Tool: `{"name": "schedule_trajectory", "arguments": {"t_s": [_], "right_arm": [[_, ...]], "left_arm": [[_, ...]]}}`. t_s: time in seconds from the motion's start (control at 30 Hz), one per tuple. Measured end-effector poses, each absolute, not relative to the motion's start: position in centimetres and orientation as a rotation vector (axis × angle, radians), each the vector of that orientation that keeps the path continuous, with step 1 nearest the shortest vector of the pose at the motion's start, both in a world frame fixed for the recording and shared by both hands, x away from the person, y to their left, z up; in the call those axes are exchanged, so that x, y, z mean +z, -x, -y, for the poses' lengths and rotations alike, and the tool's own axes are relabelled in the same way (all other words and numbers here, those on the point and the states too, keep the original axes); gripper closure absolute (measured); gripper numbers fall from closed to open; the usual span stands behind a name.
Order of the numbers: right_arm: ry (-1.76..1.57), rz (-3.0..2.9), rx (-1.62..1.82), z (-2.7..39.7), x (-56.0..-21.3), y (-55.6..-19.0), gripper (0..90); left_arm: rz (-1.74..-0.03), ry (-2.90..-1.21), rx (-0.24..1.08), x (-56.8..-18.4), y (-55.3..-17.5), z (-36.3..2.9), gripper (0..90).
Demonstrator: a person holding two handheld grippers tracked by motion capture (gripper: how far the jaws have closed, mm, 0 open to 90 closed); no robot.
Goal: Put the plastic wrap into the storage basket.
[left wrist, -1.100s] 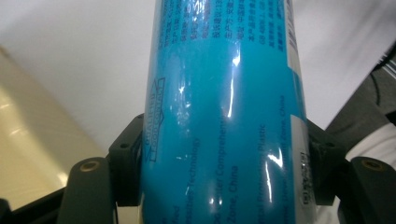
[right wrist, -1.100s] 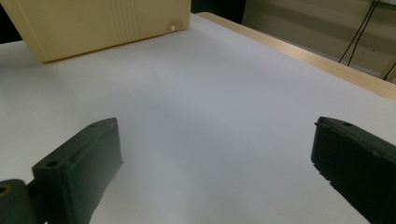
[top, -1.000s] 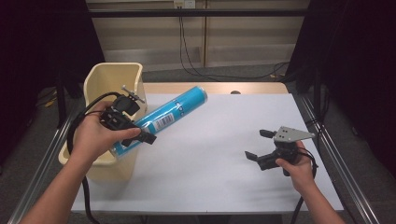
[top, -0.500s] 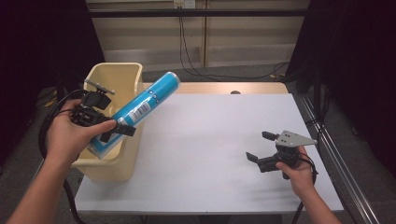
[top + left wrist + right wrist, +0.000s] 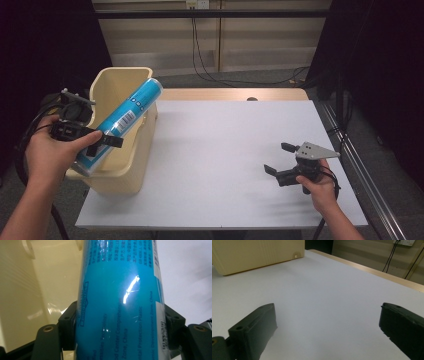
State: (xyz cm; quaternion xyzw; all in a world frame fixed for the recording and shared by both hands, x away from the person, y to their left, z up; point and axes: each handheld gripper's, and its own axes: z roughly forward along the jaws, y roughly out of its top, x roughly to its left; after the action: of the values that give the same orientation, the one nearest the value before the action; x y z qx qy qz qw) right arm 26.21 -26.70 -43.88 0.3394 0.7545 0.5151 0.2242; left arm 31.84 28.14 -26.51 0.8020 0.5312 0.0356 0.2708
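While left gripper (image 5: 92, 140) clamps blue tube (image 5: 122, 122) seemingly over bin (image 5: 127, 165), right gripper (image 5: 280, 159) jaws wide apart.

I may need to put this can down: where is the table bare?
The table is bare from the bin across to the right tongs, front edge to back. It is crowded only at the left edge, where the left tongs hold the can over the bin.

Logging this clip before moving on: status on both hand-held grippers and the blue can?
Left hand-held gripper shut on blue can, tilted over the beige bin. Right hand-held gripper open, low over the white table. Nothing in the way.
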Motion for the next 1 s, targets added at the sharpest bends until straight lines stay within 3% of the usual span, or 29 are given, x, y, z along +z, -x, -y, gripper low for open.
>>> {"name": "schedule_trajectory", "arguments": {"t_s": [0.47,1.0], "right_arm": [[-0.927,-2.078,1.431,26.6,-44.0,-26.2,1.1],[-0.917,-2.07,1.434,26.8,-43.9,-26.1,1.1]], "left_arm": [[-1.494,-2.075,0.11,-25.2,-30.8,-30.1,32.1],[-1.687,-2.125,0.205,-27.6,-31.1,-30.8,32.1]]}}
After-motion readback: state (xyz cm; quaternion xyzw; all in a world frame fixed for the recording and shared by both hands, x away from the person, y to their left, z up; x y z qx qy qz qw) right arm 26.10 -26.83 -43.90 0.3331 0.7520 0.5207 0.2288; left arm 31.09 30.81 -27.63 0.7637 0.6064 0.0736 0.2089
